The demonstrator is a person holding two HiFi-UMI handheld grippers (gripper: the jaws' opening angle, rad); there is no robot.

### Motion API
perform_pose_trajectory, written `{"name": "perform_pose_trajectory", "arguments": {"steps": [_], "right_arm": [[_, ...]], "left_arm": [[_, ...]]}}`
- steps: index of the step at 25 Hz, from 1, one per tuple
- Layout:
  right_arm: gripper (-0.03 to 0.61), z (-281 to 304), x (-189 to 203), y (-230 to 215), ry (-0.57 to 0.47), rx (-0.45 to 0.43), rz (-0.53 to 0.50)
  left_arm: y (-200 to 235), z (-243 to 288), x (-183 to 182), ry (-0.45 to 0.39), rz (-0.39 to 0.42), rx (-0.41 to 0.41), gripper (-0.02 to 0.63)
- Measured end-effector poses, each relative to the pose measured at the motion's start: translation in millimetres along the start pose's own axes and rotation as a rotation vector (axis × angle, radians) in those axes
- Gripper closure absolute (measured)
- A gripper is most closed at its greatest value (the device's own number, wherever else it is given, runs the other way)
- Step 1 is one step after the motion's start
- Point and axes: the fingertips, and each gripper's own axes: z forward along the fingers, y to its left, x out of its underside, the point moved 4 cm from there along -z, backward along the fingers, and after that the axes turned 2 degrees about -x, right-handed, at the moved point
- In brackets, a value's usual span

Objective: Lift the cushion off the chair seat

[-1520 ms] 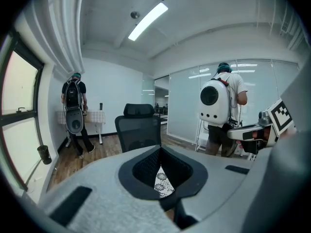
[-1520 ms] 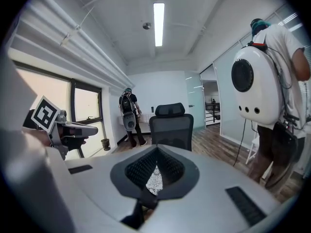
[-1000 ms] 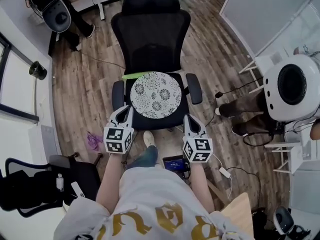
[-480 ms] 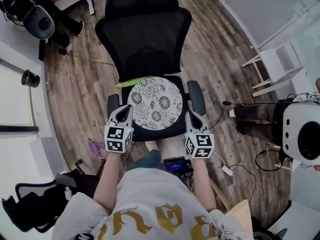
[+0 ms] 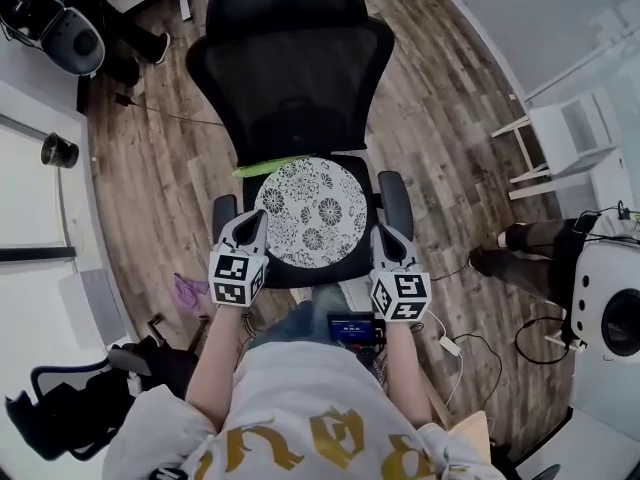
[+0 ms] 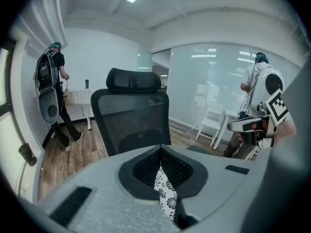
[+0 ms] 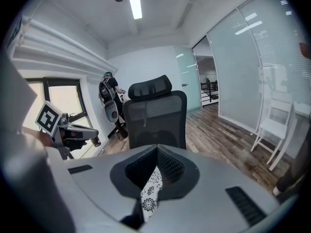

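A round cushion (image 5: 312,211) with a black-and-white flower print lies on the seat of a black mesh office chair (image 5: 290,68). My left gripper (image 5: 254,222) is shut and empty, its tip at the cushion's front-left edge, beside the left armrest (image 5: 222,211). My right gripper (image 5: 384,236) is shut too, holding nothing, just off the cushion's front-right edge by the right armrest (image 5: 392,198). In the left gripper view the cushion (image 6: 165,194) shows through the slit under the closed jaws, and in the right gripper view the cushion (image 7: 150,191) shows the same way.
A green strip (image 5: 270,166) pokes out behind the cushion. A person with a backpack rig (image 5: 55,23) stands at the far left, another person (image 5: 590,278) at the right. A white chair (image 5: 560,138), a purple scrap (image 5: 188,290) and a second black chair (image 5: 70,408) are on the wood floor.
Both grippers have moved forward and slightly down toward the chair seat, from short of its front edge to either side of the cushion's front. Both stayed shut.
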Motion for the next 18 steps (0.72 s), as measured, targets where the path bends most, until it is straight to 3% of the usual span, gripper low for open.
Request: {"name": "perform_pose_trajectory", "arguments": {"steps": [5,10,18], "right_arm": [[0.568,27.8,-10.1,-10.7,0.013,-0.060,-0.054],[0.568,43.5,-17.1,-25.7,0.029,-0.030,-0.146],[0.568,76.6,2.1,-33.6,0.080,-0.061,-0.093]], "left_arm": [[9.0,20.6,-5.7,0.016,-0.046,-0.022,0.604],[16.5,36.1,-4.4,0.028,-0.070,-0.044,0.604],[38.0,60.4,17.6,0.069,-0.112,-0.095,0.604]]}}
